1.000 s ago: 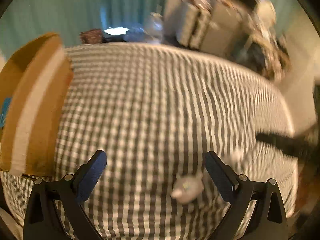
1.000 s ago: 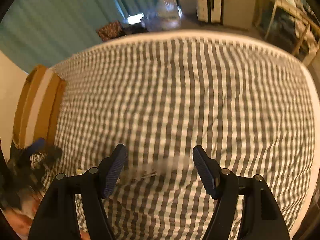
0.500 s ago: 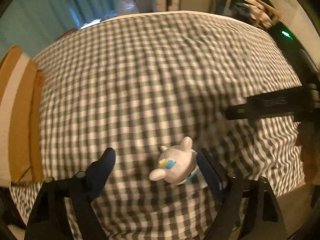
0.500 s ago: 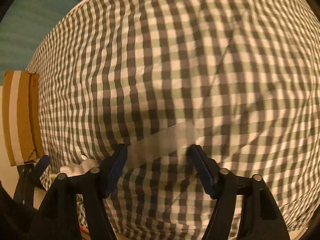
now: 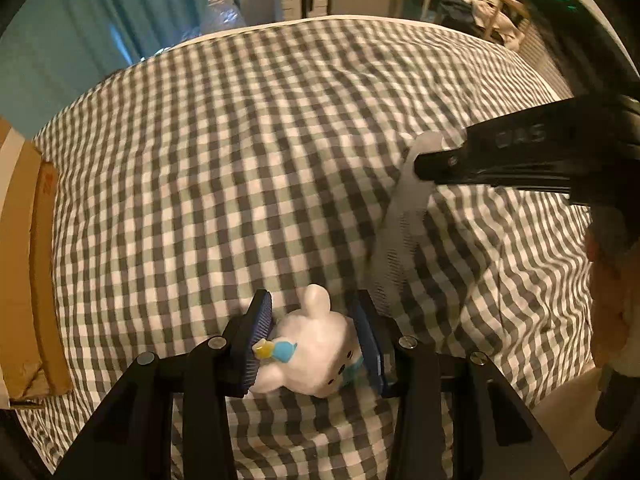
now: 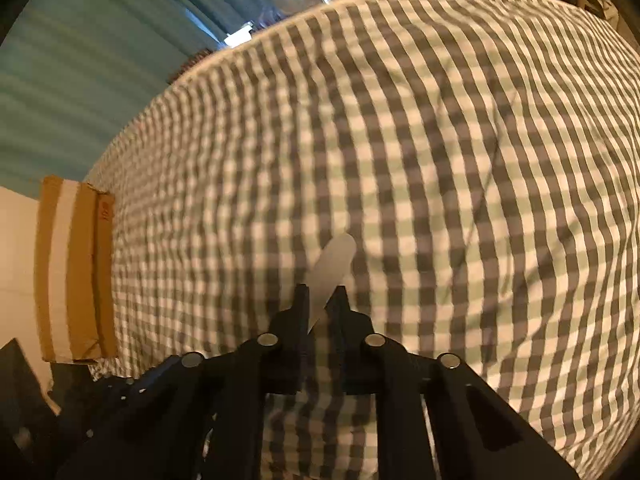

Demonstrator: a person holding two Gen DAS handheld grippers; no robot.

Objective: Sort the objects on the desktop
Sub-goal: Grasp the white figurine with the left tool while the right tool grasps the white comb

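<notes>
At lower centre, the left gripper is pinching the white bunny figurine; squeeze gently, lifting straight. The right gripper is clamping a translucent comb above the checked cloth; keep it level.

Not much lettering on show. On the side of the right gripper, seen from the left wrist view, raised characters sit moulded into the black plastic; they look like "OAS" or a mirrored "SVO", too soft to settle which. Over on the cardboard box at the left edge, a small red printed mark sits near the top of a flap, and the same red mark shows on the box in the right wrist view, but it's too small and blurred to read.
</notes>
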